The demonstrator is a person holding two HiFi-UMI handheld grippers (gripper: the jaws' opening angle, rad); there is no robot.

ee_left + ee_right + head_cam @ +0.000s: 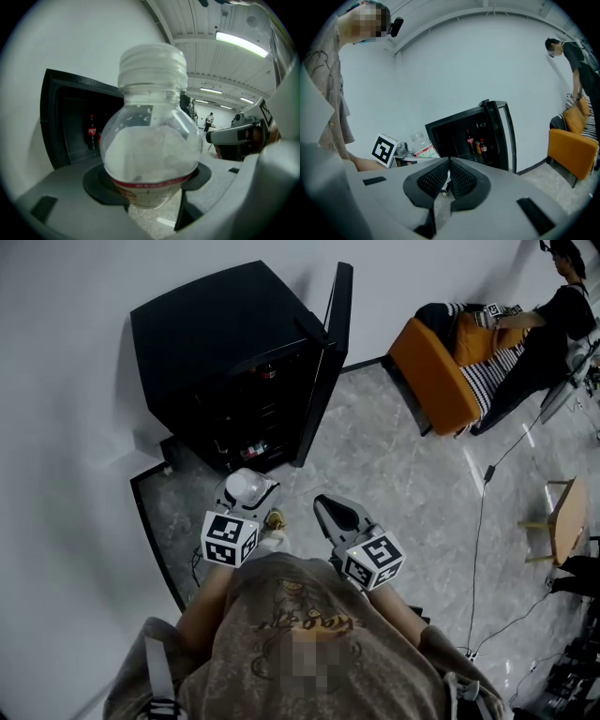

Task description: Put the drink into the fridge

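Facing the open fridge [225, 343] with a drink bottle [150, 154].
My left gripper [249, 497] pinches it; my right gripper [449, 177] is pressed together, empty.

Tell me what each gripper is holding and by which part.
The left gripper holds the drink bottle by its body at the red-edged label, below the shoulder. The right gripper is shut and holds nothing.

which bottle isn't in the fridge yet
The clear, white-capped bottle, clamped in the left hand-held gripper outside the open fridge. The dark cola bottles already stand inside it.
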